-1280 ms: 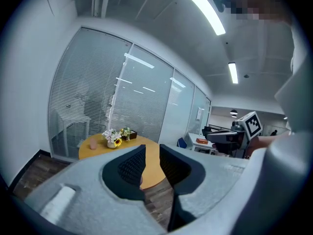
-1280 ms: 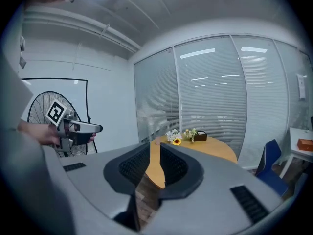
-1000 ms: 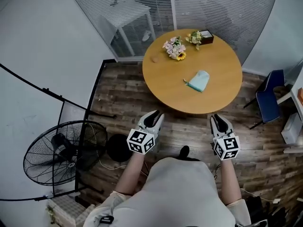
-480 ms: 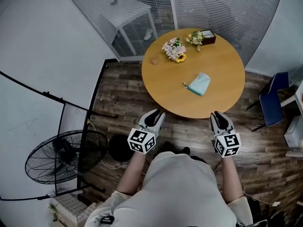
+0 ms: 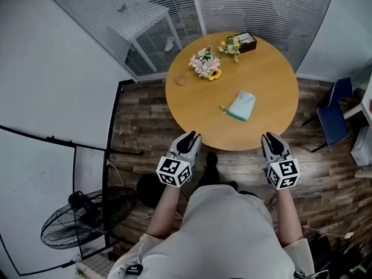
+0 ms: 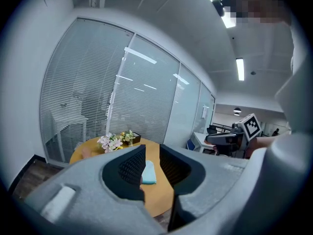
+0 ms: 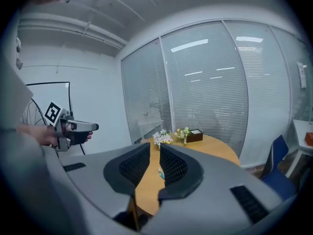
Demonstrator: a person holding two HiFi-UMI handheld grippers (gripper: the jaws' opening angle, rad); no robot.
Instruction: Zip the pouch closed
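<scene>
pouch (image 5: 242, 106) on table (image 5: 273, 80), well beyond left hand-held gripper (image 5: 189, 138), right hand-held gripper (image 5: 269, 139); both released.

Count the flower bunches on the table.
2. The pink bunch lies at the table's far left. The yellow bunch sits against the box at the far edge. None looks hidden.
</scene>
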